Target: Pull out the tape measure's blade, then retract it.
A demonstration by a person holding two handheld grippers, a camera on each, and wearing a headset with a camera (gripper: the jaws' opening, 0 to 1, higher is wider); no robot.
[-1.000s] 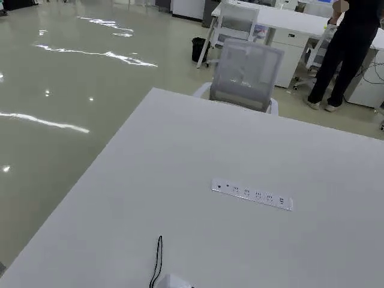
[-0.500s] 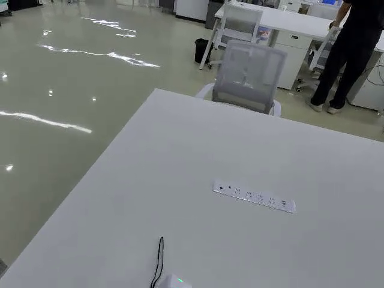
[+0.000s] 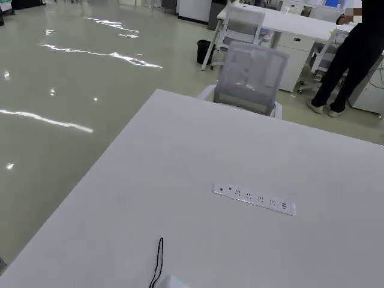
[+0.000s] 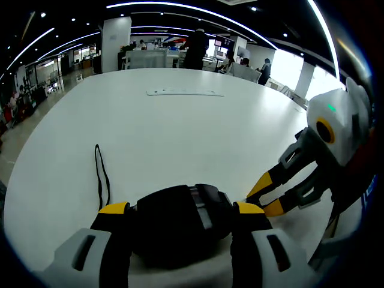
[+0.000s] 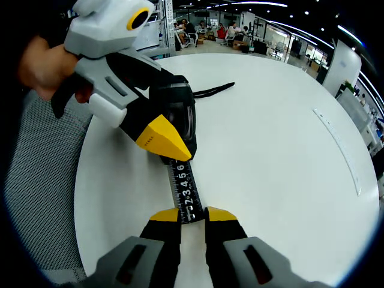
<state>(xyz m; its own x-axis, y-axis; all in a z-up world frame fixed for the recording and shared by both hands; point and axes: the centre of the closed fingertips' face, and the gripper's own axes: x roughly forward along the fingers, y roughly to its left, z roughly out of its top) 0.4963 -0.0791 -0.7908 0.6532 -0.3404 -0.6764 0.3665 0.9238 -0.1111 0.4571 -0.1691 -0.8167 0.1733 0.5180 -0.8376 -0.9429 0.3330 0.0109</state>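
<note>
The black tape measure [image 4: 180, 231] lies low over the white table [image 4: 180, 132], and my left gripper [image 4: 181, 210] is shut on its body. Its black wrist strap [image 4: 102, 177] trails on the tabletop. A short length of blade [image 5: 183, 183] with printed numbers is out. My right gripper [image 5: 192, 214] is shut on the blade's end. In the right gripper view the left gripper [image 5: 165, 141] holds the case [image 5: 177, 114] with a hand behind it. The right gripper [image 4: 267, 195] enters the left gripper view from the right. The strap [image 3: 158, 261] and a gripper's white top [image 3: 171, 282] sit at the head view's bottom edge.
A white power strip [image 3: 254, 198] lies flat mid-table. A grey mesh chair [image 3: 249, 78] stands at the table's far edge. A person in dark clothes [image 3: 354, 57] stands by other desks at the back right. Shiny floor [image 3: 66, 90] runs along the table's left edge.
The head camera has drifted slightly. The white gripper top at the bottom edge showed a green light half a second ago and now shows less.
</note>
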